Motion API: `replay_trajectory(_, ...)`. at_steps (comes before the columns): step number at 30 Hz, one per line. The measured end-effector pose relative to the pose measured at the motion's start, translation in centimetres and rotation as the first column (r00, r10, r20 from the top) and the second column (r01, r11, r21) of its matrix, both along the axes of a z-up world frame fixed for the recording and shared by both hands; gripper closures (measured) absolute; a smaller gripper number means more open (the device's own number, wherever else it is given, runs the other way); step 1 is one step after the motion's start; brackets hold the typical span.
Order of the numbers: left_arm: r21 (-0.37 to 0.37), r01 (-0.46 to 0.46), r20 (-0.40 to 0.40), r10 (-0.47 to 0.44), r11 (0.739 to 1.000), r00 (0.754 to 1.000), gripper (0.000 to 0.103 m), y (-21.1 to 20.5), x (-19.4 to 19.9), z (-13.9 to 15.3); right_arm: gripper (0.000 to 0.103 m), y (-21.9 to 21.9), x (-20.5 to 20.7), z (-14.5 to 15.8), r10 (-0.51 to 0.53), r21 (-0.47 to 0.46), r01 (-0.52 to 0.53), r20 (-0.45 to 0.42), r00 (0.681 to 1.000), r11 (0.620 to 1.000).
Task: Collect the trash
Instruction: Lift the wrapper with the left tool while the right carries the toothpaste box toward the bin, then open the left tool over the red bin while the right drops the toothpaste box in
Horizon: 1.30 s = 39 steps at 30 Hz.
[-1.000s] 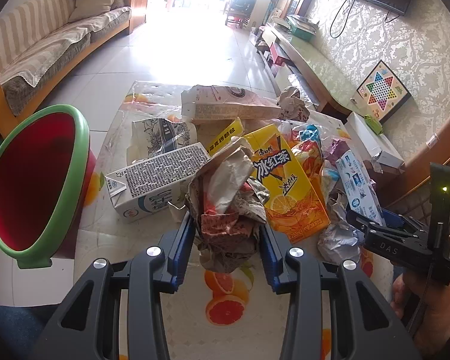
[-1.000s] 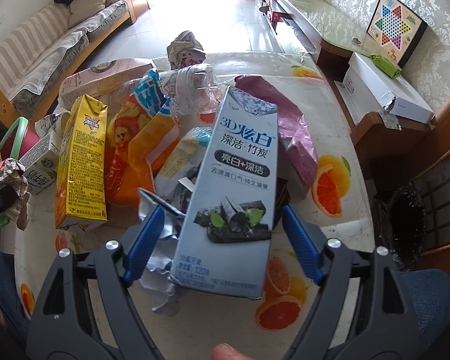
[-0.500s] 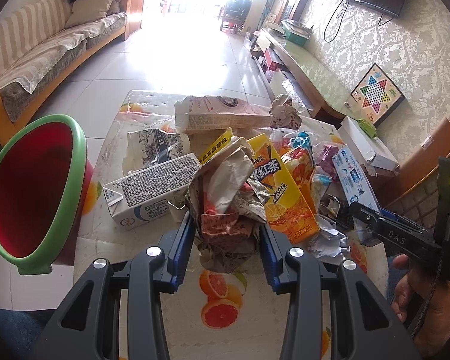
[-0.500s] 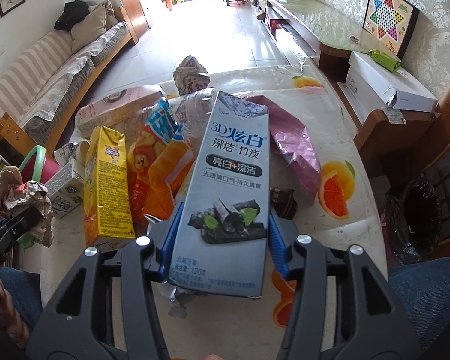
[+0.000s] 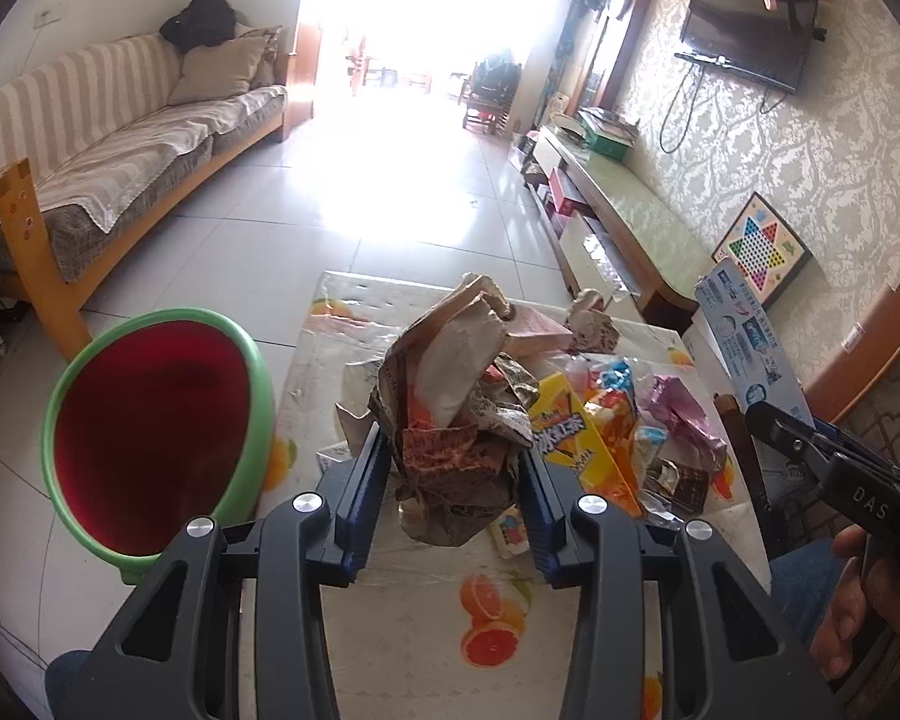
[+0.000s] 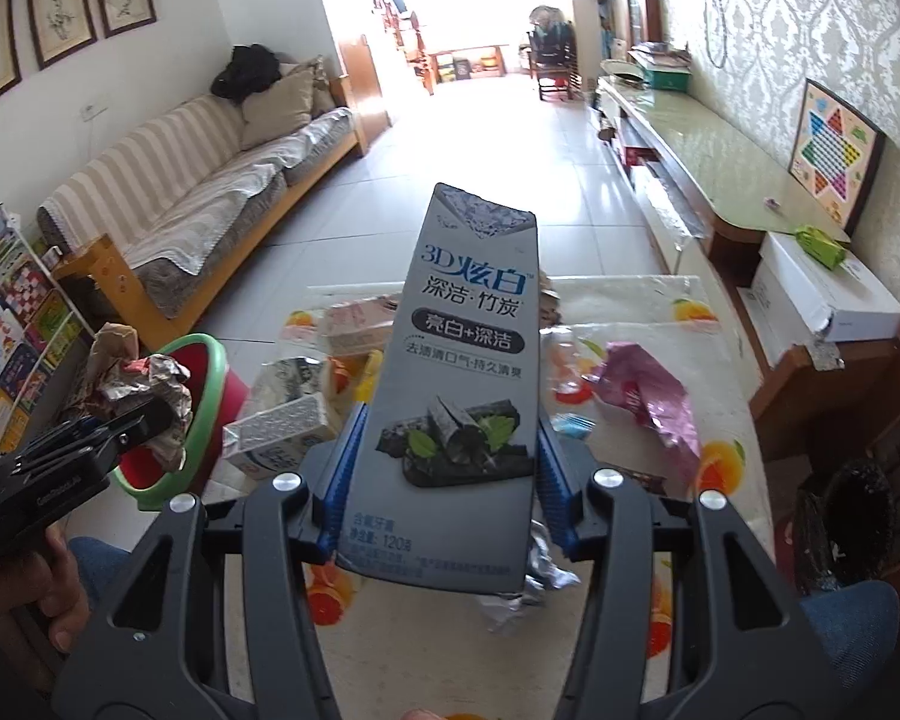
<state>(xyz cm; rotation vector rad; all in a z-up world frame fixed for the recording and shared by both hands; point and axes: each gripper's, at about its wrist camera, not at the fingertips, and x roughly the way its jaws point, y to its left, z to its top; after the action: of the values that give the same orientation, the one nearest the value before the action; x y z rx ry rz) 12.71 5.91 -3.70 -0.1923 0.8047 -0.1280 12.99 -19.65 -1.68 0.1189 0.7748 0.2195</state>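
It's a long living room with pale floor tiles, a striped sofa [image 5: 120, 138] along one wall and a low cabinet [image 6: 708, 168] down the other. In the middle stands a low counter [image 5: 426, 618] under a fruit-print plastic cover, strewn with wrappers and cartons.

The left hand-held gripper [image 5: 453, 474] is clamped on a wad of crumpled paper [image 5: 450, 420], its blue pads pressed into both sides, and the wad looks to be held up off the counter. Just to its left, beside the counter edge, sits the bin [image 5: 150, 438], red inside with a green rim and its mouth tipped toward the person; I'd guess it is angled like that so things can be dropped in without reaching far.

The right hand-held gripper [image 6: 444, 468] is closed on a grey toothpaste box [image 6: 468, 372], gripping it near the lower end so most of the length sticks out ahead. That long overhang could make it swing or slip if the grip is loose.

Ahead of and below both grippers, trash remains on the counter: a yellow drink carton [image 5: 576, 444], a pink foil wrapper [image 6: 648, 396], and a printed milk carton [image 6: 282, 426]. With a piece in each hand and the bin to the left, the next step is probably carrying both over the green rim, the paper wad being nearer. Plenty is left to collect.
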Motion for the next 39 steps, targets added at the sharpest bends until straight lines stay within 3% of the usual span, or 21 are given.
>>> replay_trajectory(4,0.005,-0.101,0.013,0.101,0.995,0.995,0.064,4.4,0.5,0.3,0.054,4.0,1.0,0.2,0.098,-0.005,-0.097,0.026,0.995,0.995)
replay_trajectory(11,-0.003,-0.267,-0.008,0.267,0.964,0.964,0.064,12.6,1.5,-0.5,0.053,11.3,2.9,0.0,0.238,-0.009,-0.238,0.039,0.970,0.971)
replay_trajectory(22,-0.025,-0.348,-0.134,0.341,0.937,0.930,0.062,19.6,3.8,-4.6,0.053,20.2,5.2,-1.0,0.357,0.001,-0.357,0.029,0.934,0.934)
replay_trajectory(27,-0.046,-0.376,-0.147,0.366,0.926,0.919,0.039,20.5,3.7,-5.6,0.053,22.2,5.7,-1.3,0.382,-0.010,-0.382,0.023,0.924,0.924)
replay_trajectory(29,-0.050,-0.388,-0.149,0.378,0.920,0.914,0.037,20.8,3.3,-5.9,0.054,22.9,5.8,-1.3,0.391,-0.011,-0.391,0.021,0.920,0.920)
replay_trajectory(32,-0.074,-0.403,-0.154,0.389,0.912,0.908,0.023,21.4,2.8,-6.2,0.053,24.0,6.2,-1.5,0.405,-0.017,-0.405,0.017,0.914,0.914)
replay_trajectory(39,-0.095,-0.486,-0.128,0.473,0.869,0.872,0.016,23.6,0.9,-5.7,0.053,27.2,6.6,-2.1,0.456,-0.017,-0.455,0.005,0.890,0.890)
